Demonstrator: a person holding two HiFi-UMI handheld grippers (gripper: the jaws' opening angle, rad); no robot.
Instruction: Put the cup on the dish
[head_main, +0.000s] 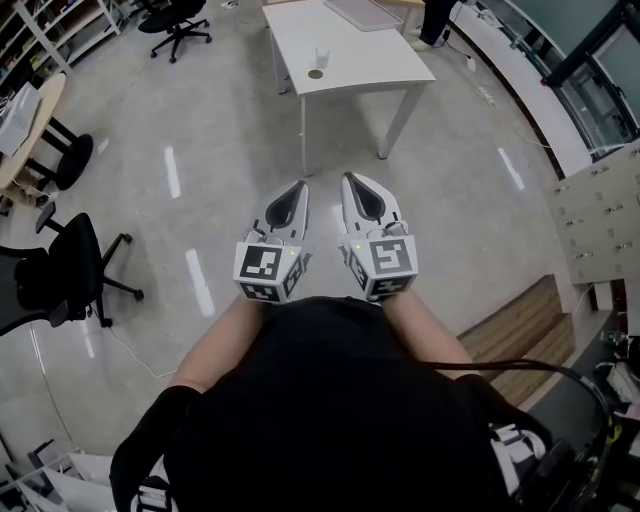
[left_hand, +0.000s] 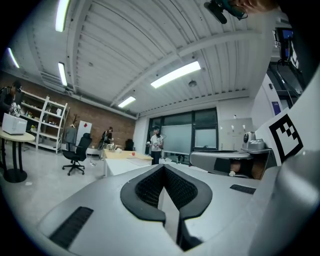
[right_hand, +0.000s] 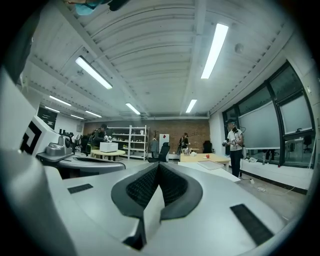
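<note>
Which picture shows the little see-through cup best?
The head view: the small clear cup stands on the white table beside a round brown dish. Both gripper views show only the far-off table; no cup can be made out.

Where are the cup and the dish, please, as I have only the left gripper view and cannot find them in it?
Observer: The head view shows the cup standing on the white table ahead of you.
Operator: Is it on the dish?
Observer: No, the dish lies beside it, on the near side.
Operator: And the other claw?
Observer: The right claw is shut with nothing in it, side by side with the left claw.
</note>
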